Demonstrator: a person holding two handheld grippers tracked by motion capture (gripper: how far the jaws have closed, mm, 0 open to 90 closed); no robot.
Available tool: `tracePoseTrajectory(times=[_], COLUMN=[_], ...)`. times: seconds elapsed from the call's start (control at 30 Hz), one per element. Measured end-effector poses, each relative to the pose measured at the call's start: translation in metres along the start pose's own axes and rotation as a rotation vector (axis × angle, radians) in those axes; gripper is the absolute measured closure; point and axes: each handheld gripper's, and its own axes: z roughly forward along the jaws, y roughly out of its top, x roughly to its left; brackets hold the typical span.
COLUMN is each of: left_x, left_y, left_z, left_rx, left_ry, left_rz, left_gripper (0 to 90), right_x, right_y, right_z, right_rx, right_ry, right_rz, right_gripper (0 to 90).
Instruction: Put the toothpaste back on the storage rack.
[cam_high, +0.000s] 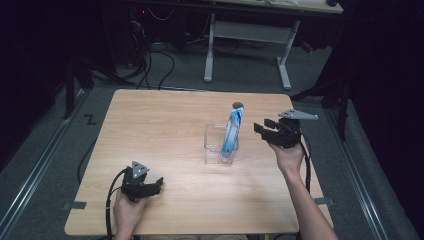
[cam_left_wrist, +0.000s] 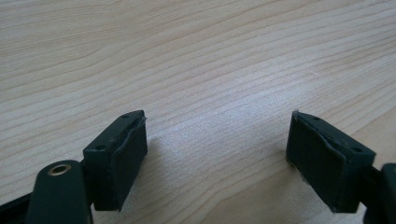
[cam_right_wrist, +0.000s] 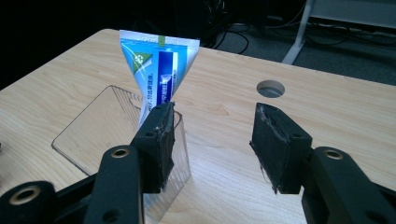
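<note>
From the high view, the clear plastic box (cam_high: 220, 143) sits around the middle of the wooden table (cam_high: 165, 130), and a blue and white toothpaste tube (cam_high: 232, 131) stands inside it, leaning a bit, crimped end up. The right gripper (cam_high: 261, 128) hangs just to the right of the box, jaws apart with nothing in them, pointing back toward the tube. The left gripper (cam_high: 159, 184) is parked well away from the box, down near the front edge of the table, also spread and empty. So the right hand is clearly the nearer one.

Left gripper view: just bare wood grain between two parted pads (cam_left_wrist: 122, 164), nothing held.

Right gripper view is the useful one. The tube (cam_right_wrist: 159, 70) rises up out of the box (cam_right_wrist: 93, 126), long axis close to upright with a slight tilt, flat wide end on top. It's lined up behind the left-hand jaw rather than in the gap, so the gap is aimed past the box toward the cable hole (cam_right_wrist: 270, 88). My guess is any grab would need a sideways shift toward the box first.
</note>
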Motion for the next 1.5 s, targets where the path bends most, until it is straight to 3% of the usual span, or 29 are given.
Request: tracePoseTrajectory(times=[0.33, 1.07, 1.5], left_x=[0.0, 0.0, 0.0], left_y=[0.0, 0.0, 0.0], left_z=[0.0, 0.0, 0.0], left_rx=[0.0, 0.001, 0.001], left_ry=[0.0, 0.0, 0.0], left_rz=[0.0, 0.002, 0.002], left_gripper=[20.5, 20.5, 20.5], right_x=[-0.006, -0.022, -0.028], right_y=[-0.006, -0.025, -0.035], right_z=[-0.008, -0.026, -0.038], right_rx=[-0.004, 0.009, -0.014], right_ry=[0.007, -0.037, -0.05], right_rz=[0.009, 0.017, 0.027], right_gripper=[48.6, 47.1, 46.5])
